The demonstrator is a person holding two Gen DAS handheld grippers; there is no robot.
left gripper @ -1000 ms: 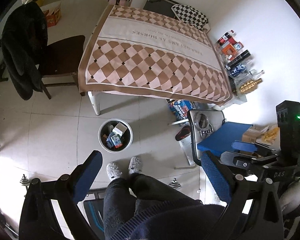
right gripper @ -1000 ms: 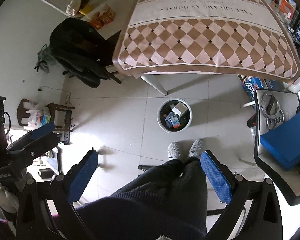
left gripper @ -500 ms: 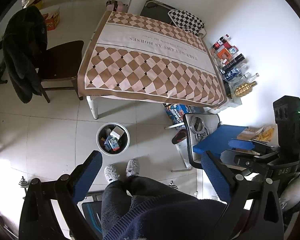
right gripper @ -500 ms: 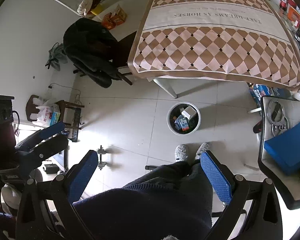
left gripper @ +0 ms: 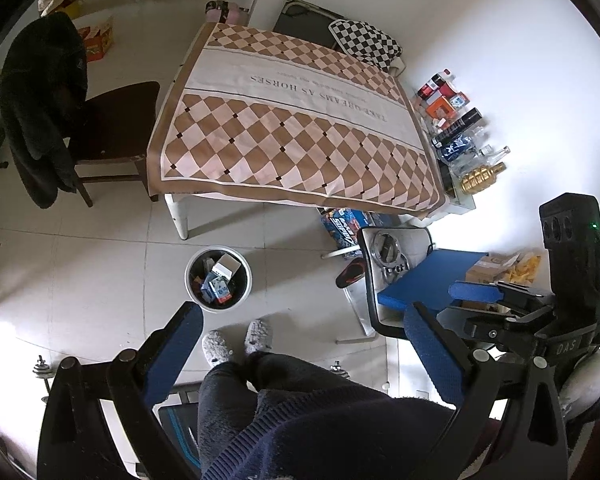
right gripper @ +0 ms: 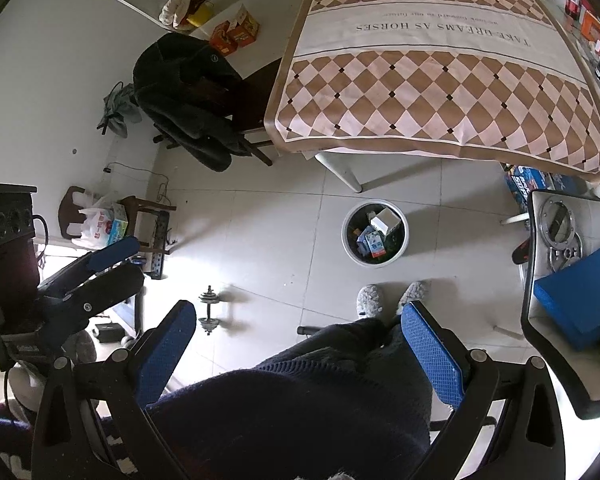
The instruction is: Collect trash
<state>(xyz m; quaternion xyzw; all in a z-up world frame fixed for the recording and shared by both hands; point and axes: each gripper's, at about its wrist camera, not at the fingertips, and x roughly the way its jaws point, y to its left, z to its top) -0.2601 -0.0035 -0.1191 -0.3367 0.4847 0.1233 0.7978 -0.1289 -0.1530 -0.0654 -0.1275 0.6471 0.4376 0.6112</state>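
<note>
A round white trash bin [left gripper: 242, 294] stands on the tiled floor in front of the table, holding several small boxes and cartons [left gripper: 219, 280]. It also shows in the right wrist view [right gripper: 350, 250]. My left gripper [left gripper: 300, 340] is open and empty, held high above the floor near my legs. My right gripper [right gripper: 298, 340] is open and empty too, equally high. The table's checkered cloth [left gripper: 284, 136] carries no loose objects.
A dark chair with a black coat [left gripper: 40, 104] stands left of the table. Bottles and boxes [left gripper: 456, 128] line the wall at right. A chair with a blue pad [left gripper: 432, 276] is at right. A dumbbell [right gripper: 210, 312] lies on the floor.
Both grippers have risen and pulled back from the bin, so the table and bin look smaller and farther. Both stay open and empty.
</note>
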